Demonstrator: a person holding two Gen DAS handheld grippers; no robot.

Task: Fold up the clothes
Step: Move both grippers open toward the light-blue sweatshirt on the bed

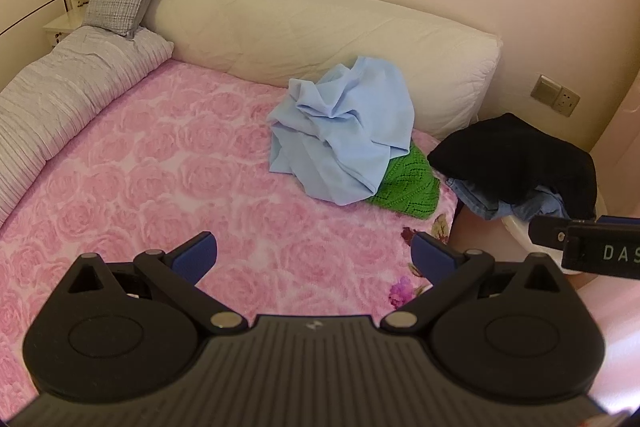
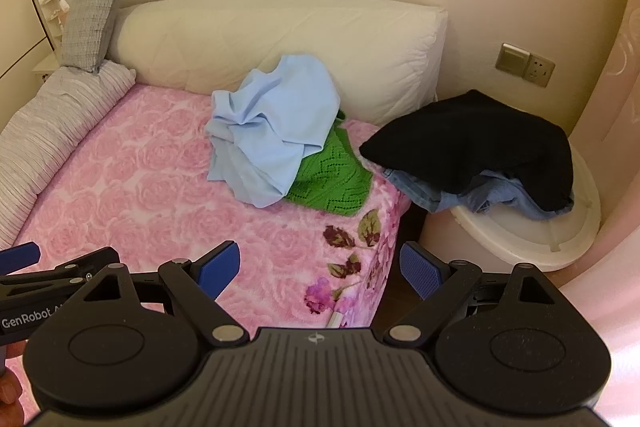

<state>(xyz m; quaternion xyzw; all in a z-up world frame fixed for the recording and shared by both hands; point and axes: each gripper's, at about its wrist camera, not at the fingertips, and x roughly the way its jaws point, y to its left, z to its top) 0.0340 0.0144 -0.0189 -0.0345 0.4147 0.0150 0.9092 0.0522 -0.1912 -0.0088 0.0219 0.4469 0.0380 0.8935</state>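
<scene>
I see a plush pink rose-textured blanket (image 2: pixel 160 163) under a smooth, matt light-blue cloth (image 2: pixel 276 123); beside that cloth lies an open-knit green sweater (image 2: pixel 332 179). My jaws wear ribbed blue rubbery pads (image 2: pixel 420 269) on matt black plastic.

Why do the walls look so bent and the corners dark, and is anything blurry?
Left wrist view: the fisheye lens bows the wall and darkens the corners; the open left gripper is soft at its base, while the blue cloth is sharp. Right wrist view: same bending; warm, even light, no harsh glare, and the black garment shows little detail.
</scene>
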